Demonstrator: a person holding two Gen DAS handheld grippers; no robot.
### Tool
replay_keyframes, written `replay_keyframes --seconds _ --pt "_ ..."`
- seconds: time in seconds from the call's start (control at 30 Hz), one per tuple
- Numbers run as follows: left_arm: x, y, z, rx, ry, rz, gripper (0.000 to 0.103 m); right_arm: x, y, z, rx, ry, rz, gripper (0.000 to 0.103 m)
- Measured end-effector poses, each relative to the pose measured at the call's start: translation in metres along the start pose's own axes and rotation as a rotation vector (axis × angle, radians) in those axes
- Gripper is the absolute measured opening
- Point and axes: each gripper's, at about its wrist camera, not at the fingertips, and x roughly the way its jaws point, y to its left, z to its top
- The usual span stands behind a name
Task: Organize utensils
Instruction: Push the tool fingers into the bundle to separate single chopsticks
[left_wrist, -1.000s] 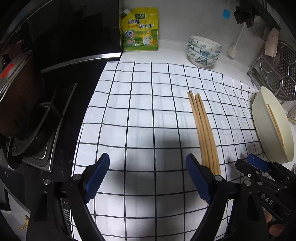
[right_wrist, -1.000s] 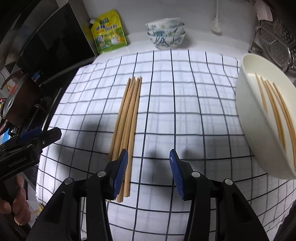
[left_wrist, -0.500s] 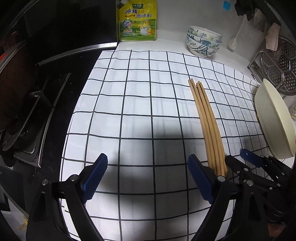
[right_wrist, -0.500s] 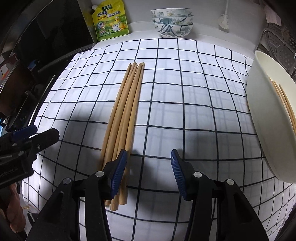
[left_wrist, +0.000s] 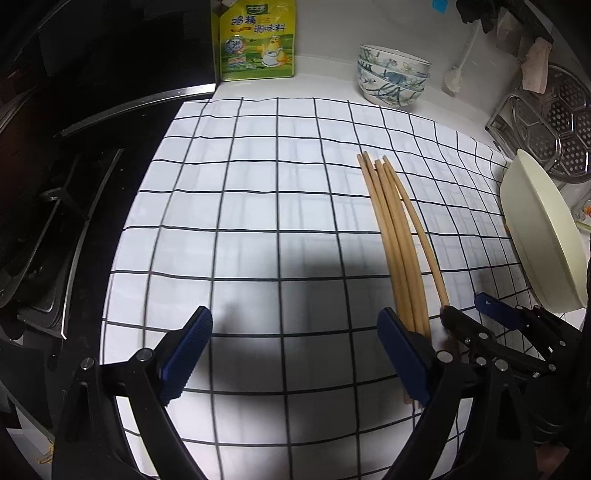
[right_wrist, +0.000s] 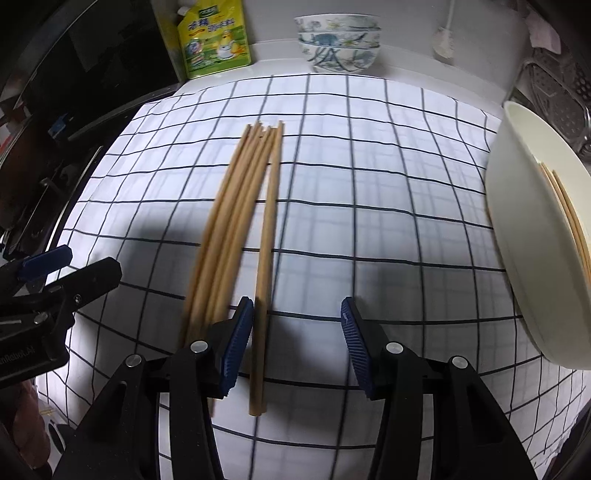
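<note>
A bundle of wooden chopsticks (right_wrist: 225, 225) lies lengthwise on the checked cloth (right_wrist: 388, 184). One pair of chopsticks (right_wrist: 267, 236) is split off to its right. My right gripper (right_wrist: 295, 345) is open low over their near ends. Its left finger (right_wrist: 236, 343) sits between the bundle and the split-off pair, which lies inside the jaws unpressed. The left wrist view has the chopsticks (left_wrist: 395, 240) just right of my left gripper (left_wrist: 295, 354), which is wide open over bare cloth. A cream bowl (right_wrist: 528, 236) at the right holds more chopsticks (right_wrist: 569, 210).
A black stove (left_wrist: 55, 206) borders the cloth on the left. Against the back wall stand a yellow seasoning pouch (left_wrist: 256, 40) and stacked patterned bowls (left_wrist: 391, 74). A metal steamer rack (left_wrist: 554, 122) sits at the far right behind the cream bowl (left_wrist: 543, 236).
The right gripper's left finger has wedged into the chopsticks, splitting a pair off to the right, now between its jaws. The left gripper has sunk a little toward the cloth.
</note>
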Motion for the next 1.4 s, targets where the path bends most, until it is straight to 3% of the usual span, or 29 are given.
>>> replay_keyframes --seconds 0.57,1.4 --pt "0.032 -0.037 0.004 0.078 0.049 -0.009 0.089 -0.011 -0.031 -0.004 0.052 -0.025 -0.01 0.048" --pt "0.036 -0.022 -0.006 0.072 0.059 0.084 0.096 -0.003 -0.034 0.003 0.051 -0.018 -0.023 0.048"
